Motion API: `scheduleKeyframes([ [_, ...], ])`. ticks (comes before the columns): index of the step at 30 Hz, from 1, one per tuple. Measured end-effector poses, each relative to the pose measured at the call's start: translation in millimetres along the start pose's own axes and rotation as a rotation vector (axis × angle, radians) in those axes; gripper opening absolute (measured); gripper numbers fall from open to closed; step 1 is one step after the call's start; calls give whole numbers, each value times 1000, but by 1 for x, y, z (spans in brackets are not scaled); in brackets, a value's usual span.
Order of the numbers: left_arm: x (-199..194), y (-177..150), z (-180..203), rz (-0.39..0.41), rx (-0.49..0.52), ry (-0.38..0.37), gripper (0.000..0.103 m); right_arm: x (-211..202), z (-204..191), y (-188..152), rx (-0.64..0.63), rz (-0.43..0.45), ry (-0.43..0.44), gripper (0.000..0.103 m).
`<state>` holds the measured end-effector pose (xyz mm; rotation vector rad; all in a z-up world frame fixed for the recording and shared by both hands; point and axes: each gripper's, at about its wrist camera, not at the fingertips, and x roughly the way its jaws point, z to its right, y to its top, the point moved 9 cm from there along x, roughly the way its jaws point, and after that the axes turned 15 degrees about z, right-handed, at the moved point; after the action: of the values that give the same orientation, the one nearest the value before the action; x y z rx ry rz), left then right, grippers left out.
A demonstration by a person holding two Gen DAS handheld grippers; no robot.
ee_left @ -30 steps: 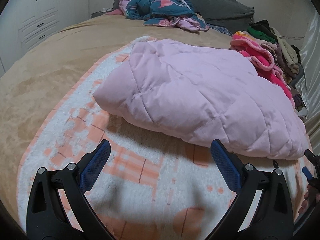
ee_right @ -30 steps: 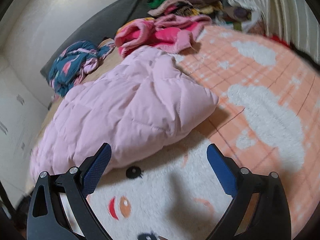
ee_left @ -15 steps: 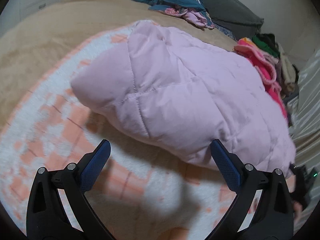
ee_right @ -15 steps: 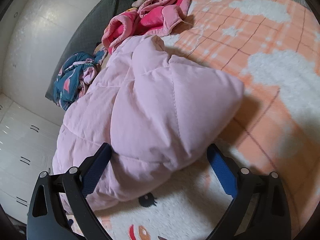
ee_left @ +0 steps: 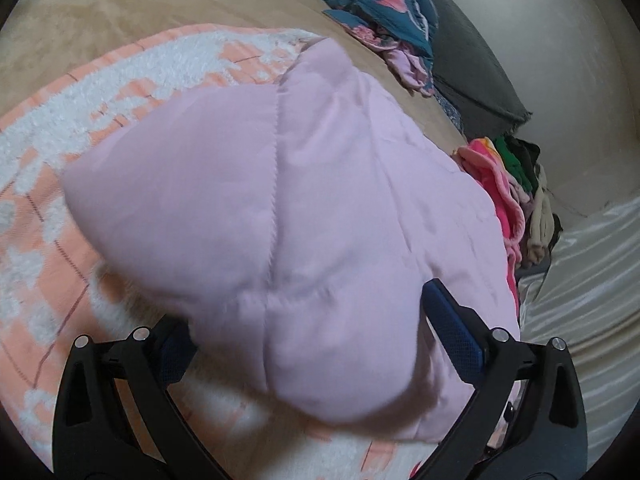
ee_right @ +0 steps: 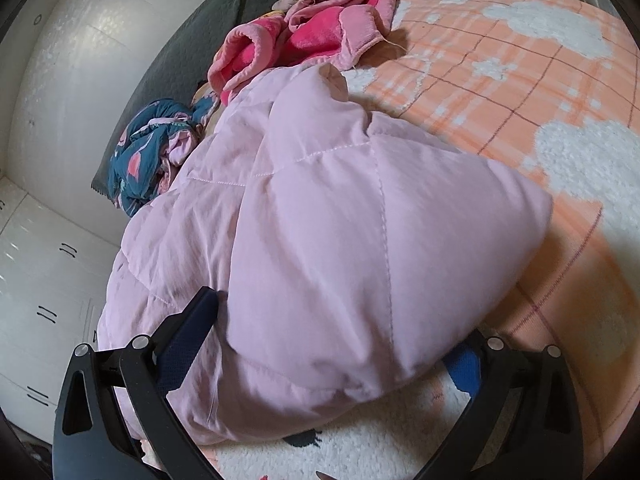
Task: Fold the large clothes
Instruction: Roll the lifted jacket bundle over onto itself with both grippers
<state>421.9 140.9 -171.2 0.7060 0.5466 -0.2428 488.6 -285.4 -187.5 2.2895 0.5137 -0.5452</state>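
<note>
On the bed, a puffy pink quilted jacket (ee_left: pixel 304 200) lay bundled on an orange-and-white plush blanket (ee_left: pixel 52 184), which itself covered a tan bedspread (ee_left: pixel 120 12).

From the left wrist view, the left gripper (ee_left: pixel 312 340) sat low at the near edge of the jacket with its fingers (ee_left: pixel 452 332) spread wide. A rounded corner of the jacket bulged between them; the left blue pad was partly hidden beneath the fabric, and the right pad stood against the jacket's side. The pads were not squeezing the cloth.

From the right wrist view, the right gripper (ee_right: pixel 332 344) also had its fingers (ee_right: pixel 188 332) spread wide, straddling another near corner of the jacket (ee_right: pixel 320 220). The left finger lay in a fold of the pink fabric, while the right pad peeked out from under the overhanging corner, close to the blanket (ee_right: pixel 520 80). Whether the pads actually pressed on the cloth could not be told.

Farther back, a crumpled bright pink fleece garment (ee_right: pixel 316 36) lay just beyond the jacket, with a heap of mixed clothes (ee_left: pixel 524 184) near it. A teal floral garment (ee_left: pixel 380 4) rested at the far side against a dark grey pillow (ee_left: pixel 468 64). White cabinets (ee_right: pixel 44 280) stood at the left of the right wrist view.
</note>
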Motion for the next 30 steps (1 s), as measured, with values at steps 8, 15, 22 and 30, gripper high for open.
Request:
scheduleKeyframes([
  [8, 13, 4, -3, -3, -15, -20, 95, 11, -3, 1, -4, 9, -2, 99],
  [15, 12, 8, -4, 2, 17, -31, 91, 12, -9, 2, -28, 3, 13, 82],
  [22, -6, 15, 15, 45, 120, -25, 51, -4, -42, 6, -229, 25, 33, 40],
  [30, -41, 24, 43, 104, 245, -53, 37, -35, -81, 7, -470, 123, 0, 32],
])
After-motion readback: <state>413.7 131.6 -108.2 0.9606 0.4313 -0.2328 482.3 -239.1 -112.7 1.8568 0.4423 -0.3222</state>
